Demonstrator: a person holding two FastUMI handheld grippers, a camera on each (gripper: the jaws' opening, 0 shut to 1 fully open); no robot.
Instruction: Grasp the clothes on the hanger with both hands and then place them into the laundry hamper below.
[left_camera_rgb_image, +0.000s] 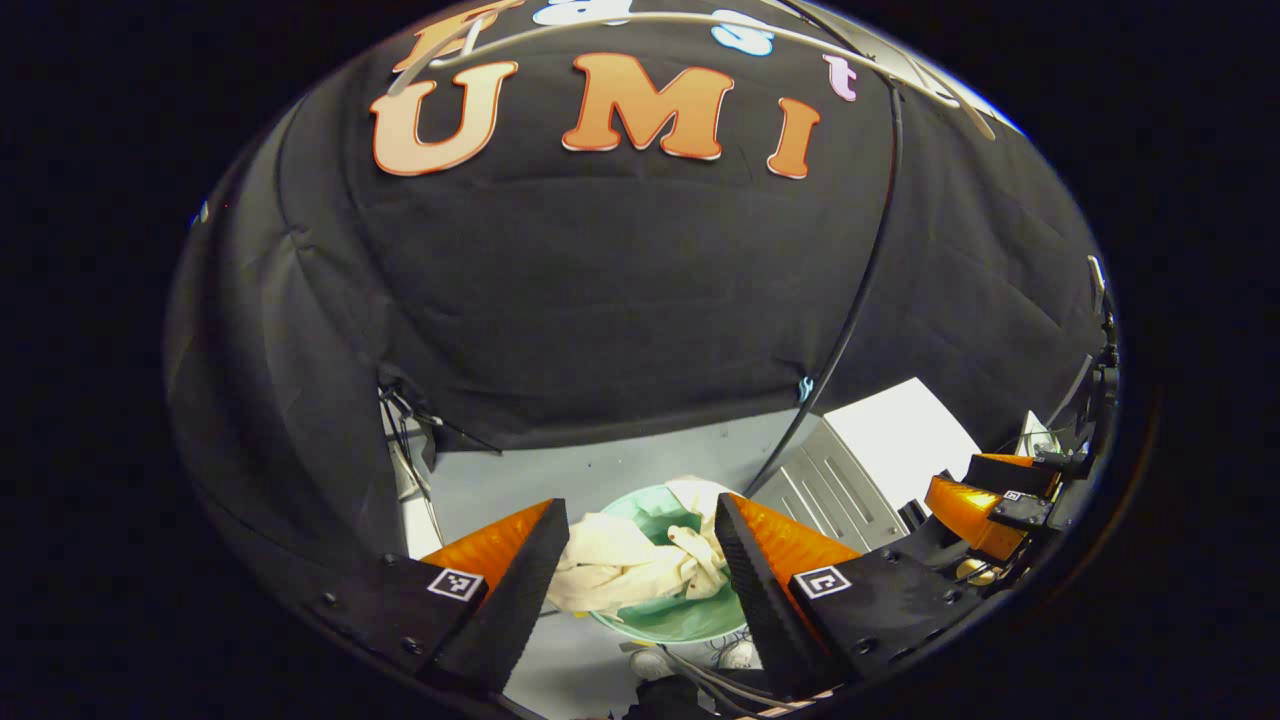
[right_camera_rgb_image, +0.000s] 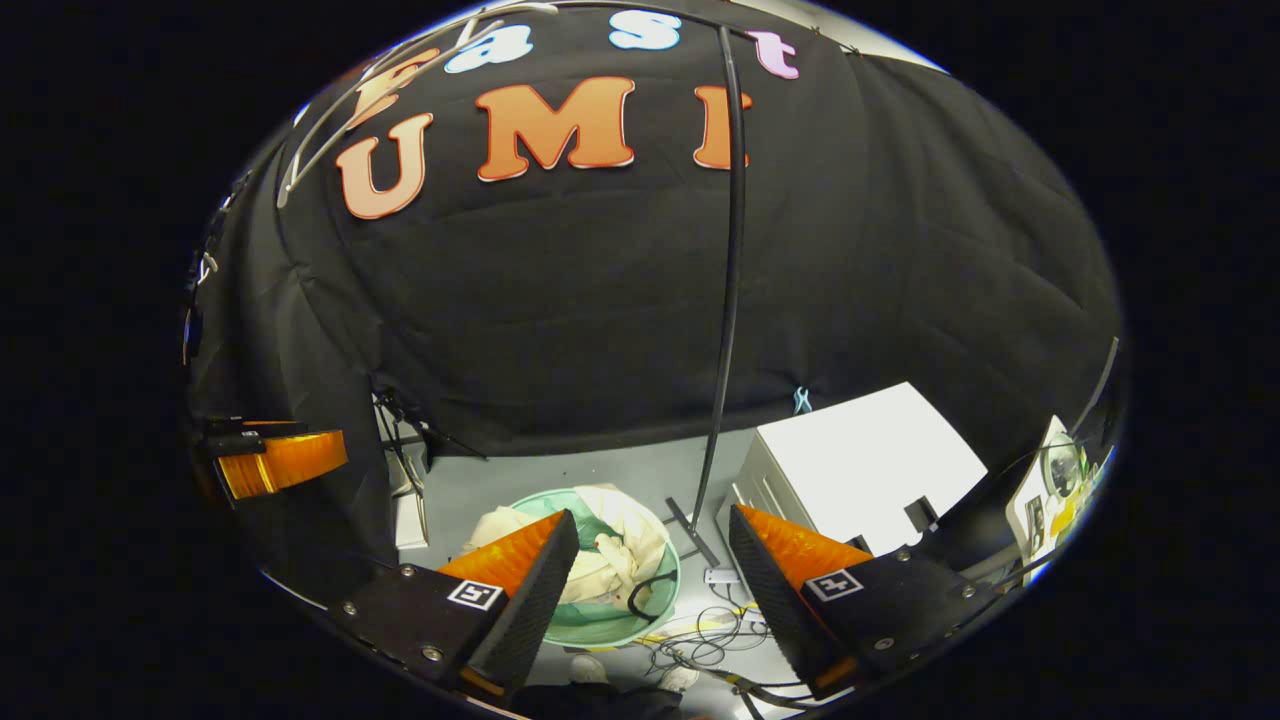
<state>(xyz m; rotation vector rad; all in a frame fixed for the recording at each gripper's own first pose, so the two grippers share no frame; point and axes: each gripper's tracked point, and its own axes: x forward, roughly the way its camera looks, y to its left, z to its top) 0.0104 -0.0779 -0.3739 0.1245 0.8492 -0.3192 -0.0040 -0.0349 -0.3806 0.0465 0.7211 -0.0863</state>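
Cream clothes already sit bunched in the green laundry hamper, so both tongs hang wide open, empty, above.

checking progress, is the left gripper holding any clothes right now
No, the left gripper is open with nothing between its fingers; the clothes lie in the hamper below.

Grey floor carries everything. Round pale-green laundry hamper stands on it near middle, cream clothes heaped inside and draped over rim; same hamper with clothes in left gripper view. White box-like unit on floor to right of hamper. Dark stand pole rises from floor between hamper and unit. Loose cables lie on floor near hamper's right side.
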